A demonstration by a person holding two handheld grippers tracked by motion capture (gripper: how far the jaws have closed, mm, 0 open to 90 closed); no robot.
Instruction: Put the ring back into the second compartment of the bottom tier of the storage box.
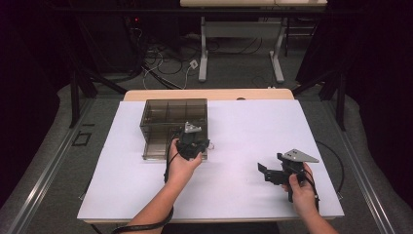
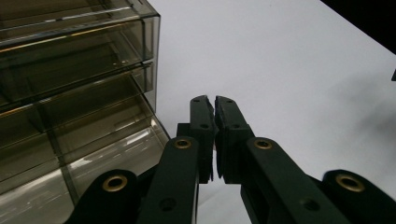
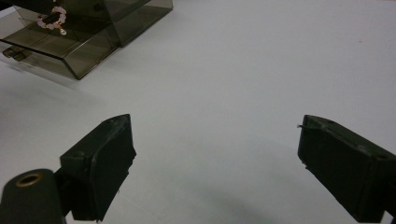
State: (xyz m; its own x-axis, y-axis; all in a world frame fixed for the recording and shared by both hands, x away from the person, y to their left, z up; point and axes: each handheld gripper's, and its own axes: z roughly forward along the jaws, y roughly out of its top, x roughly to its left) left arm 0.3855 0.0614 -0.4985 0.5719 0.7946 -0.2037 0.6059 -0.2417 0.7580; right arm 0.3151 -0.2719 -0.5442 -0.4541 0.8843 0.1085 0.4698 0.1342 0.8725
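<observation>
- Smoky, see-through plastic: drawer box [image 1: 174,127] sitting on the white sheet [image 1: 243,141] toward the far-left part of the tabletop, its back close to the far edge.
- Bottom drawer [image 3: 70,51] pulled out toward the near edge, seen from the right gripper view; a pale pink bead bracelet [image 3: 52,17] lying inside it.
- Stacked drawer fronts [image 2: 70,84] looming large at the left of the left gripper view, tinted brown, catching streaks of light.
- Left gripper [image 1: 192,146] right at the box's near-right corner, hand [image 1: 181,163] wrapped around it, forearm coming up from the near edge.
- Jaws pinched together in the left gripper view, tips [image 2: 214,103] meeting with nothing between them; bare white sheet beyond.
- Right gripper [image 1: 265,171] well apart from the box, over the near-right part of the tabletop, right hand [image 1: 301,187] behind it.
- Jaws spread wide in the right gripper view, one pad [image 3: 105,158] low left, the other low right, empty sheet between.
- Grey three-cornered plate [image 1: 300,156] riding on top of the right gripper; black cable [image 1: 336,161] looping off toward the right edge.
- Pale wood rim [image 1: 209,94] of the tabletop peeking out past the sheet along the far edge.
- Beyond that: grey floor, white desk legs [image 1: 203,53], a tangle of cables [image 1: 160,63], dark curtains on either side.
</observation>
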